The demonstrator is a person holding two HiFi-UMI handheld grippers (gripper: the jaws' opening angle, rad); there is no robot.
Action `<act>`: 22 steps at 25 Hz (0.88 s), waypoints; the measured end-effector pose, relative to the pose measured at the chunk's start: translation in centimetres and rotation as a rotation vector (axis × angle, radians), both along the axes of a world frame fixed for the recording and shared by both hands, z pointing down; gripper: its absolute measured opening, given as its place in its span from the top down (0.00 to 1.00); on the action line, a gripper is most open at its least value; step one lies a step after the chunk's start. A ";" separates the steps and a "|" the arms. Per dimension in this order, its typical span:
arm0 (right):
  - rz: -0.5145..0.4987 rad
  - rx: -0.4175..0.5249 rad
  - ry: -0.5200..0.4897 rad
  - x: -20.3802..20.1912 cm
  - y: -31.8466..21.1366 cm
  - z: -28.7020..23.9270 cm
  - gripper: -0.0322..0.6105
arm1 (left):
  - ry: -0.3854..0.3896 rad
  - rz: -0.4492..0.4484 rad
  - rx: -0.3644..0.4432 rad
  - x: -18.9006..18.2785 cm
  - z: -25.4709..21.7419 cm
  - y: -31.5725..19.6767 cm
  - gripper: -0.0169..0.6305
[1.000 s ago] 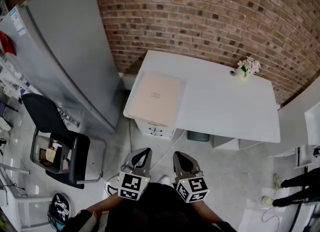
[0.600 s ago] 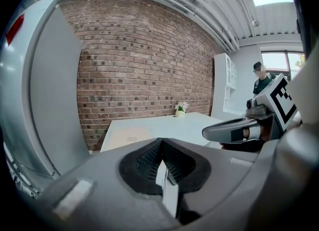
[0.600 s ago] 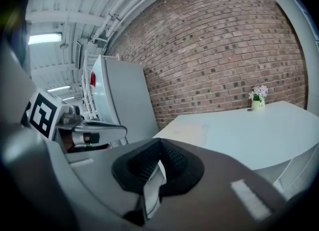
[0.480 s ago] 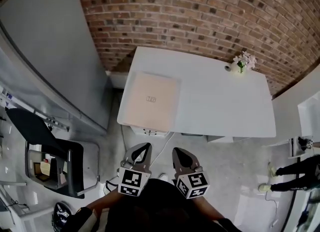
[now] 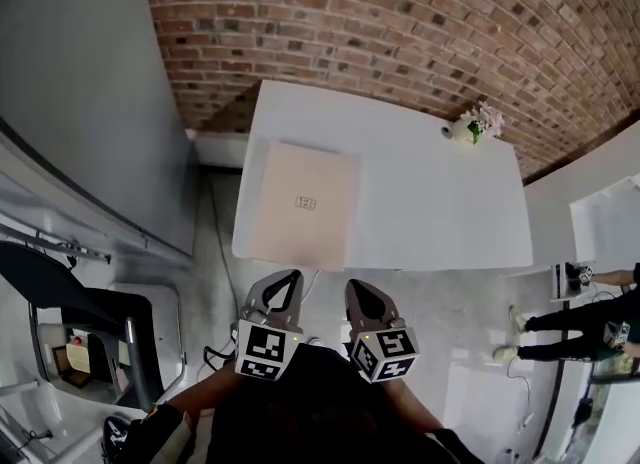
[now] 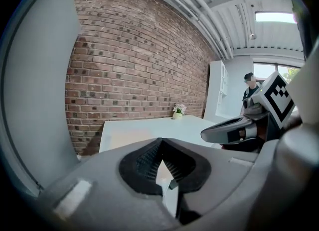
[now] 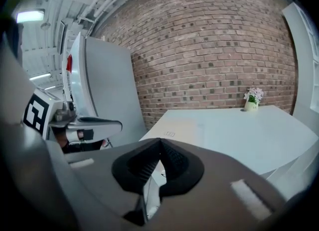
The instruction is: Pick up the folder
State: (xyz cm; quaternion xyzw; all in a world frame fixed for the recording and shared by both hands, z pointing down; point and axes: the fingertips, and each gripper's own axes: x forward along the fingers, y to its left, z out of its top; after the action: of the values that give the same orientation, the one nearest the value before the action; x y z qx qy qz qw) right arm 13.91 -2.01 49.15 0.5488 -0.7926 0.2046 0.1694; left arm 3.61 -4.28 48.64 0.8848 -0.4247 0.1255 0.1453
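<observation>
A pale beige folder (image 5: pixel 301 203) lies flat on the left part of the white table (image 5: pixel 430 202), a small mark at its middle. It also shows as a tan sheet (image 7: pixel 175 127) in the right gripper view and faintly (image 6: pixel 127 138) in the left gripper view. My left gripper (image 5: pixel 281 283) and right gripper (image 5: pixel 359 292) hang side by side in front of the table's near edge, short of the folder. Both are shut, with nothing between their jaws.
A small vase of flowers (image 5: pixel 470 125) stands at the table's far right by the brick wall. A tall grey cabinet (image 5: pixel 80 112) flanks the table on the left, with a black chair (image 5: pixel 60 287) below it. A person (image 5: pixel 575 327) stands at the right.
The table and folder have come closer and lower in the head view as I stepped forward. Both grippers stay shut, side by side.
</observation>
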 end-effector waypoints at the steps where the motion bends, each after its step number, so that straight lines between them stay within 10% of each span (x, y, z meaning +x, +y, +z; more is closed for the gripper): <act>1: 0.016 -0.001 0.004 -0.2 -0.4 0.0 0.95 | 0.005 0.016 -0.008 -0.3 0.1 -0.2 0.97; 22: 0.076 -0.112 0.060 -2.2 -5.9 3.6 0.95 | 0.012 0.016 -0.083 -4.7 3.1 -5.6 0.97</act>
State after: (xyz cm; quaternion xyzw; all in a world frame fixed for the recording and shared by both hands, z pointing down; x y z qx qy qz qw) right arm 11.69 -7.90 52.75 0.5740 -0.7531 0.2385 0.2155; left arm -1.11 -9.85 51.75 0.8820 -0.4111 0.1391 0.1836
